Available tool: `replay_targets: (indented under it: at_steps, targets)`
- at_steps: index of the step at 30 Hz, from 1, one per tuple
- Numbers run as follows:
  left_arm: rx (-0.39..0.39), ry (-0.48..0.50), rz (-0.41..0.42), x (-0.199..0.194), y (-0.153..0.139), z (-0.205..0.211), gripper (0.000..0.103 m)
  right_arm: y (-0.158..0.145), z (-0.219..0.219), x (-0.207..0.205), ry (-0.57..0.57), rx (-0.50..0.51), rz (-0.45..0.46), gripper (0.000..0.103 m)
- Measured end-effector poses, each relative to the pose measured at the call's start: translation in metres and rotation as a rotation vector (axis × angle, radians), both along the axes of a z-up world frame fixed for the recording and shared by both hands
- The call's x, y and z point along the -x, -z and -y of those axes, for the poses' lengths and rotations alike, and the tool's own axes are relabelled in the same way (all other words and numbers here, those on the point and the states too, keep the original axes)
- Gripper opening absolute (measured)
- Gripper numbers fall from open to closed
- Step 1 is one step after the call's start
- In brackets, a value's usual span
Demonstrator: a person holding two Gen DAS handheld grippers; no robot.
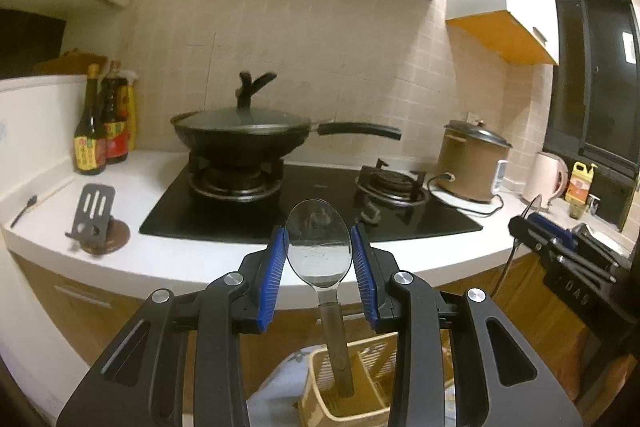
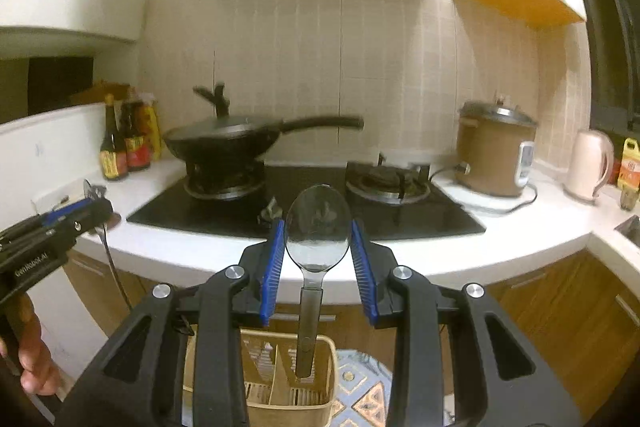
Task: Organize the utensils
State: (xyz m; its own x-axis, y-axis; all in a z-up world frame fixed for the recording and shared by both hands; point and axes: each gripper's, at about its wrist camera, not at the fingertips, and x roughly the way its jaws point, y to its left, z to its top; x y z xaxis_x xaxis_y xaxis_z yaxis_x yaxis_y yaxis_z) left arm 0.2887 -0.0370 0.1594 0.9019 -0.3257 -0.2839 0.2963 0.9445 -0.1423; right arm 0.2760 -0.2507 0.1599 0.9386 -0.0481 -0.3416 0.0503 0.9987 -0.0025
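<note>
My left gripper is shut on the bowl of a metal spoon, held upright with its handle pointing down into a beige slotted utensil basket below. My right gripper is likewise shut on the bowl of a second metal spoon, its handle hanging over the same basket. Each gripper shows at the edge of the other's view, the right one and the left one, both in front of the counter. A slotted black spatula and a small dark spoon lie on the counter at left.
A lidded black wok sits on the left burner of the black hob. Sauce bottles stand at left; a brown rice cooker, pale kettle and yellow bottle at right. Wooden cabinets lie below the white counter.
</note>
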Motion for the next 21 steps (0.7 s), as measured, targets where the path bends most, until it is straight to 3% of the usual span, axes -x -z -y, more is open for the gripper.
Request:
replay_targets:
  at_steps: [6, 14, 17, 20, 21]
  targets:
    - [-0.047, -0.017, -0.014, -0.010, 0.031, 0.008, 0.032, 0.036, 0.005, -0.014, 0.003, -0.028, -0.057, 0.030]
    - [-0.031, 0.017, -0.079, -0.009, 0.048, 0.006, 0.032, 0.049, 0.008, -0.010, -0.016, -0.074, -0.110, 0.030]
    - [-0.023, 0.037, -0.091, -0.001, 0.047, 0.004, 0.041, 0.050, 0.012, -0.004, -0.045, -0.115, -0.151, 0.031]
    - [-0.014, 0.054, -0.095, 0.013, 0.043, -0.001, 0.046, 0.049, 0.014, 0.007, -0.069, -0.142, -0.183, 0.048]
    - [-0.010, 0.059, -0.100, 0.016, 0.042, -0.002, 0.047, 0.048, 0.014, 0.011, -0.074, -0.147, -0.188, 0.048]
